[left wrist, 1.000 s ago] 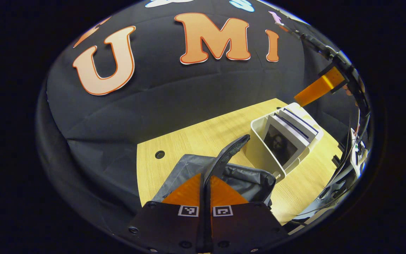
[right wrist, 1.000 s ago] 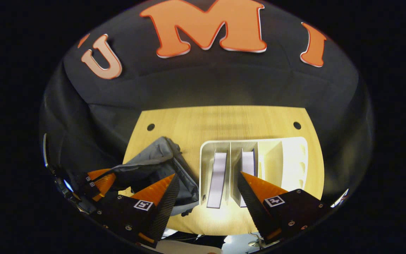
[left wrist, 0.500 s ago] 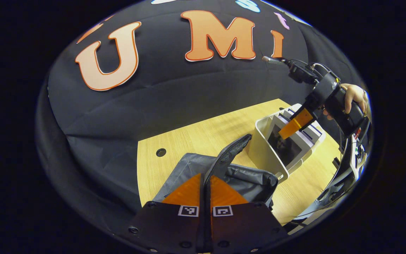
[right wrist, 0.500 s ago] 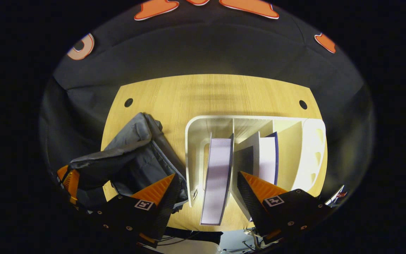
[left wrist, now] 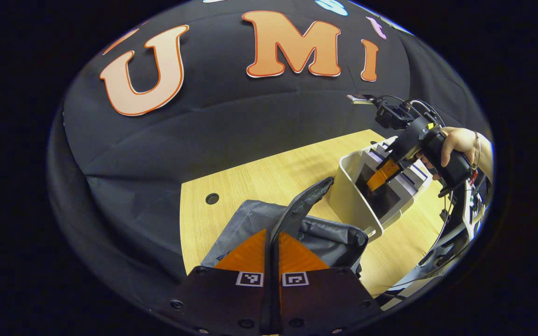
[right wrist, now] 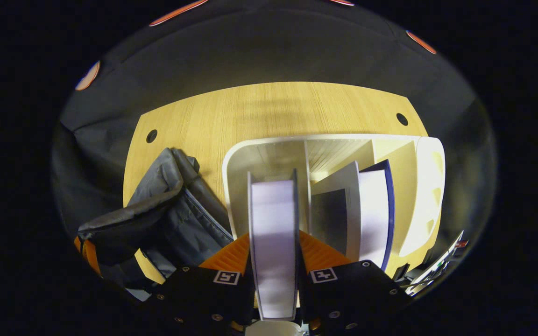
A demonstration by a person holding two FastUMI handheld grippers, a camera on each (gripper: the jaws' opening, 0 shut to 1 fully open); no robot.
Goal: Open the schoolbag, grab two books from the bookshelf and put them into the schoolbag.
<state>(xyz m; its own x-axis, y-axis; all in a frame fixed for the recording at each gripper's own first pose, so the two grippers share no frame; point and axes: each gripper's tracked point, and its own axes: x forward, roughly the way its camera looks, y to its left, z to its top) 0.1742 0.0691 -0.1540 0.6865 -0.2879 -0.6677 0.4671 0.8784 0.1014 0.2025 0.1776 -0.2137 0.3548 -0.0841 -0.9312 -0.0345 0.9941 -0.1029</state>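
Wooden table (right wrist: pixel 269 107) carries bookshelf (right wrist: pixel 430 186); right gripper (right wrist: pixel 273 254) clamps a book (right wrist: pixel 273 233), left gripper (left wrist: pixel 272 242) pinches schoolbag (left wrist: pixel 325 238).

The right gripper (right wrist: pixel 273 254) had both fingers pressed against the sides of an upright book (right wrist: pixel 273 242) in the white bookshelf (right wrist: pixel 236 163). A second book (right wrist: pixel 371 210) leaned just to its right. The grey schoolbag (right wrist: pixel 171 210) lay to its left on the wooden table (right wrist: pixel 269 107).

Matt cloth schoolbag (left wrist: pixel 297 233), wood-grain table (right wrist: pixel 269 107)
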